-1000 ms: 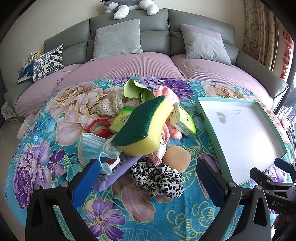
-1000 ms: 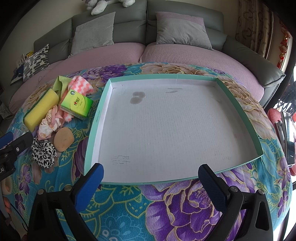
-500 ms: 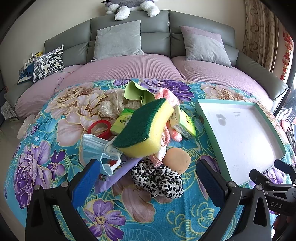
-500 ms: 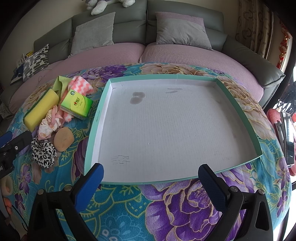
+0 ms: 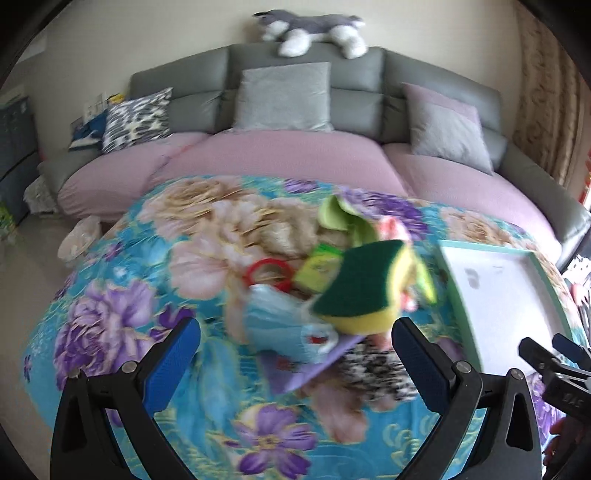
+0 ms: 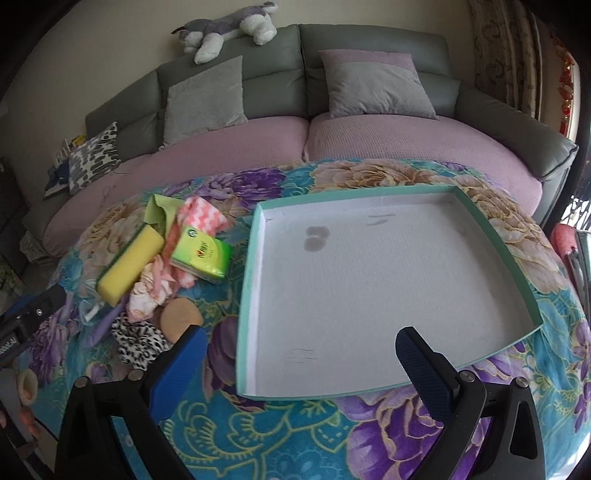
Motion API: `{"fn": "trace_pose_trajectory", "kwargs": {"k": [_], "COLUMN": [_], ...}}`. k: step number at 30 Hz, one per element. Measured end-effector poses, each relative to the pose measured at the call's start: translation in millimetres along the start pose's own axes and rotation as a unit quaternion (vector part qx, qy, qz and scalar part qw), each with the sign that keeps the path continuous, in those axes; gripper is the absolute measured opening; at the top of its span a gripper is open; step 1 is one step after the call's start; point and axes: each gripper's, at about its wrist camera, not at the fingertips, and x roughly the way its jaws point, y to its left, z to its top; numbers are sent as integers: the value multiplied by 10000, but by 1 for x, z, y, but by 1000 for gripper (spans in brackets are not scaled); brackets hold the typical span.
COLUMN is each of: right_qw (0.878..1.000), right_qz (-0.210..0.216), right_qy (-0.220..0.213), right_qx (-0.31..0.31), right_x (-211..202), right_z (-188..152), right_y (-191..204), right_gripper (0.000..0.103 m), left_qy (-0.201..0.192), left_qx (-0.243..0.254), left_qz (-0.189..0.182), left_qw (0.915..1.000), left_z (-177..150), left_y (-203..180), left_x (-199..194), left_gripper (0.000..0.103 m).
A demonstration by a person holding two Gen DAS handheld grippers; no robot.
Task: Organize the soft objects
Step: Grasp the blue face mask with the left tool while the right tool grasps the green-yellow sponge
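A heap of soft things lies on the floral cloth: a yellow sponge with a green pad (image 5: pixel 364 291) (image 6: pixel 129 264), a blue face mask (image 5: pixel 280 326), a leopard scrunchie (image 5: pixel 376 373) (image 6: pixel 138 343), a tan puff (image 6: pixel 181 317), a green tissue pack (image 6: pixel 201 254), pink cloths (image 6: pixel 201 216) and a red ring (image 5: pixel 267 273). My left gripper (image 5: pixel 295 354) hangs open just short of the mask, nothing between its fingers. A shallow teal-rimmed tray (image 6: pixel 255 236) (image 5: pixel 550 291) stands empty to the right. My right gripper (image 6: pixel 301 360) is open over the tray's near left part.
A grey sofa with pink seat covers (image 6: pixel 236 144) curves behind the table, with cushions (image 5: pixel 284 96) and a plush dog (image 5: pixel 310 29) on top. The table's front edge drops off below both grippers. The right gripper's tip (image 5: pixel 554 363) shows at the left view's right edge.
Both grippers have pulled back and tilted up; the left view swung left and is blurred. The right view shifted left, bringing the heap closer. Nothing was picked up.
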Motion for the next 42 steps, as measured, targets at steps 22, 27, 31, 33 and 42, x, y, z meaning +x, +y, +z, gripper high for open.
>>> {"fn": "trace_pose_trajectory", "kwargs": {"k": [22, 27, 31, 33, 42], "right_qw": [9970, 9956, 9946, 9942, 9919], "right_qz": [615, 751, 835, 881, 1130], "right_qy": [125, 266, 338, 353, 266], "right_qx": [-453, -500, -510, -501, -518], "right_x": [37, 49, 56, 57, 55], "right_z": [39, 38, 37, 36, 36], "right_y": [89, 95, 98, 99, 105], "right_gripper": [103, 103, 103, 103, 103], "left_qy": [1093, 1349, 1352, 1362, 1341], "left_qx": [-883, -877, -984, -948, -901], "left_qz": [-439, -785, -1103, -1176, -1455], "left_qw": [9891, 9838, 9797, 9791, 9761], "left_z": [-5, -11, -10, -10, -11], "left_y": [51, 48, 47, 44, 34], "left_x": [90, 109, 111, 111, 109], "left_gripper": [97, 82, 66, 58, 25]}}
